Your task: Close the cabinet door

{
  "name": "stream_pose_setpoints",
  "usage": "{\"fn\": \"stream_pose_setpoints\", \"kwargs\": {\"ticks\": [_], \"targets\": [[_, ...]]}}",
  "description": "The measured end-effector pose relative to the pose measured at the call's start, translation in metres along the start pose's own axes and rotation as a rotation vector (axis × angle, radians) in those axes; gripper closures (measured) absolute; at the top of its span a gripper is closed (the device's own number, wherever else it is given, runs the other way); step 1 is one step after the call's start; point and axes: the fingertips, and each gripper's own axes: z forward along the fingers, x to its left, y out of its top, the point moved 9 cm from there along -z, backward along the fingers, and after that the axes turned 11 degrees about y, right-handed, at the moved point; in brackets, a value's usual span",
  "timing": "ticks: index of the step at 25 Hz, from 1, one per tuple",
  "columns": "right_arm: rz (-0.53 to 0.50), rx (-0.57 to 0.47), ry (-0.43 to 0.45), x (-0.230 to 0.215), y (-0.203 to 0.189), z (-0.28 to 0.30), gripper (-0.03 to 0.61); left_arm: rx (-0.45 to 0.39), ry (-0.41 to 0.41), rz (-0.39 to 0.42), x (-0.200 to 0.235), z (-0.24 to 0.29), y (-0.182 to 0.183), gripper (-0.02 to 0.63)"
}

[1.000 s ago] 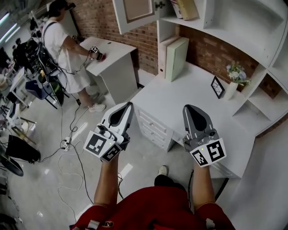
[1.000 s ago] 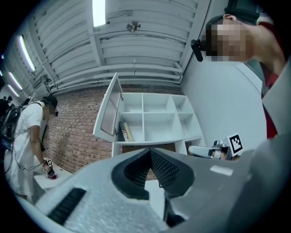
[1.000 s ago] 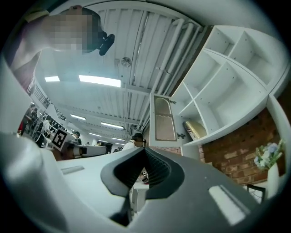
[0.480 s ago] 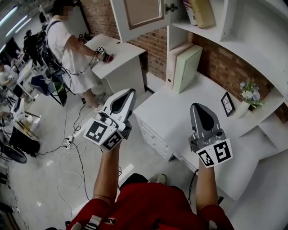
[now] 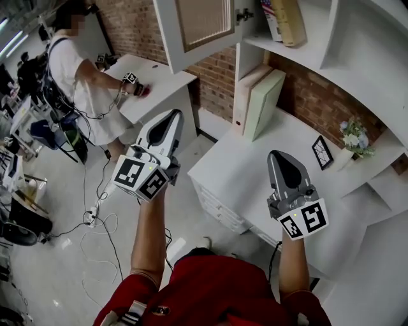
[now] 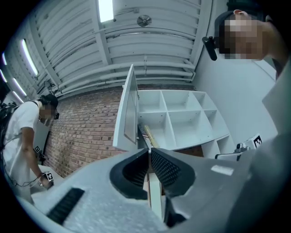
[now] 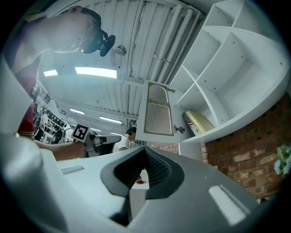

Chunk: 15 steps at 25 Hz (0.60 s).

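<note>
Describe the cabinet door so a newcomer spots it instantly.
Find the white shelving unit on the brick wall above the white desk. At its left end hangs the white-framed cabinet door, swung open. It is the only hinged panel there, with a beige ribbed inset; the other compartments are open.

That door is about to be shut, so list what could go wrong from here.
1. The white-framed cabinet door with the beige slatted panel stands swung out high above the white desk; a hard shove could slam it.
2. The tilted books lean on the open shelf right beside the door's dark handle; a reach that strays could knock them down.
</note>
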Motion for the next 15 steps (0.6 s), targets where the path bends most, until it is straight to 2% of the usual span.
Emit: {"fn": "stream_pose_setpoints", "kwargs": {"ticks": [9, 15], "targets": [[-0.061, 0.055, -0.104, 0.000, -0.012, 0.039, 0.566, -0.034, -0.057, -0.041, 0.066, 0.051, -0.004, 0.528], [-0.081, 0.076, -0.180, 0.002, -0.025, 0.057, 0.565, -0.039, -0.171, -0.076, 0.095, 0.085, -0.004, 0.438]]}}
